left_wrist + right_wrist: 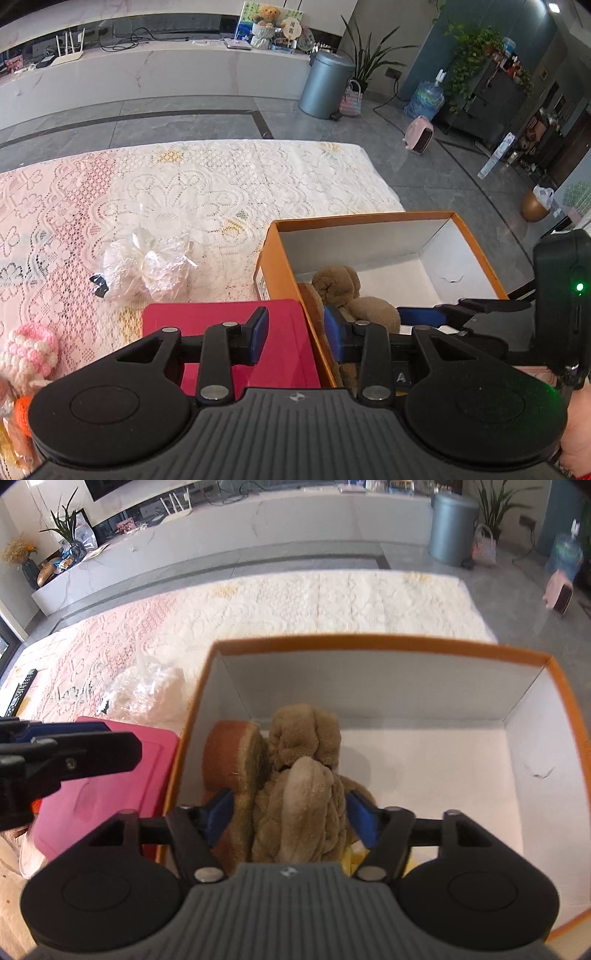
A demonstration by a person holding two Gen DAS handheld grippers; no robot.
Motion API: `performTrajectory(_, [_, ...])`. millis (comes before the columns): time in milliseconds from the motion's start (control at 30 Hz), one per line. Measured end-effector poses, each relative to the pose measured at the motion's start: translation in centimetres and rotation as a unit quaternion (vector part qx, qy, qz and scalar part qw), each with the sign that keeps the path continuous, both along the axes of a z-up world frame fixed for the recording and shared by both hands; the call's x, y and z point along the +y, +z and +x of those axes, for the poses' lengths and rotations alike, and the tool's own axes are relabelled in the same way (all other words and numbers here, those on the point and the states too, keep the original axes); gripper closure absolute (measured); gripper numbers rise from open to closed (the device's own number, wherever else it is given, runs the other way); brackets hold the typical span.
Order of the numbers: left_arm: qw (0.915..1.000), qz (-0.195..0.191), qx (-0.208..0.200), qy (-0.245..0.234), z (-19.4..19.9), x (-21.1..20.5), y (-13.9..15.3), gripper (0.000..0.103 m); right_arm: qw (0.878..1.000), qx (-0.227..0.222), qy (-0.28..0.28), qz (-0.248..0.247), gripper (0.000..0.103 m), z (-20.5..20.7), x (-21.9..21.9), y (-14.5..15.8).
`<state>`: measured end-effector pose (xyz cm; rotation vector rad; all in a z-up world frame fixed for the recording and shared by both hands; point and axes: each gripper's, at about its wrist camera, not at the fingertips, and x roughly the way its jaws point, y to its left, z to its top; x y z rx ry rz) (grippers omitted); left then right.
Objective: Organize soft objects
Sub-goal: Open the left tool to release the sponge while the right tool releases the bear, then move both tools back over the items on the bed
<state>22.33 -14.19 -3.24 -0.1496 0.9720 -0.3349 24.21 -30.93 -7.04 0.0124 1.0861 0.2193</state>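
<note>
Plush toys (295, 786) lie heaped in the near left corner of an orange box (369, 642) with white inner walls — a brown furry one on top, and beside it, toward the box's left wall, a round rust-coloured cushion-like piece (229, 760). The right gripper (291, 812) hangs over that corner of the box, its blue-padded fingers (365, 819) standing wide, one on each side of the brown toy; the pads look just clear of the fur or barely brushing it, not squeezing. Nothing is lifted: the toy rests on the box floor, and the rest of the floor is bare white.

The left gripper (295, 332) straddles the box's left wall, one finger above a red flat lid or board (229, 325) that lies just outside the box on the left, the other finger over the box's inside beside the brown toy. Its fingers (258, 334) are partly open with only the orange wall between them, and they grip nothing.

Beyond the red board, further left of the box, a crumpled clear plastic bag (147, 266) lies on the lace-covered desk (221, 184). A pink-and-white knitted toy (29, 350) sits well left of the box at the desk's near edge, with something orange (22, 410) just below it.
</note>
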Motion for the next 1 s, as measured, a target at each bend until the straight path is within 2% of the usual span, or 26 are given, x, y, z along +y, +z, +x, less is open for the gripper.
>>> performTrajectory(133, [0.9996,-0.001,-0.026,0.000,-2.2,1.5,1.0,0.062,0.999,-0.035,-0.006,-0.010,0.032,-1.9,0.4,1.8])
performTrajectory(300, [0.9970,-0.009,-0.076,0.014,-6.1,3.8,2.2,0.062,0.995,-0.094,-0.012,0.019,0.031,-5.5,1.6,4.3])
performTrajectory(600, [0.9899,0.006,-0.128,0.060,-12.5,9.9,1.1,0.062,0.981,-0.182,0.011,0.061,0.030,-12.3,7.5,5.9])
performTrajectory(700, [0.9890,0.011,-0.117,0.089,-14.3,13.2,0.4,0.062,0.977,-0.197,0.026,0.074,0.030,-14.6,9.5,5.7])
performTrajectory(833, [0.9868,0.046,-0.092,0.125,-16.4,17.5,-1.1,0.062,0.974,-0.200,0.070,0.083,0.031,-17.5,12.7,4.7])
performTrajectory(933, [0.9854,0.054,-0.072,0.144,-17.3,20.1,-1.9,0.062,0.976,-0.177,0.100,0.074,0.032,-18.3,15.2,3.0])
performTrajectory(1000, [0.9850,0.058,-0.067,0.148,-17.9,21.3,-2.2,0.062,0.979,-0.159,0.108,0.071,0.037,-18.1,16.7,1.9])
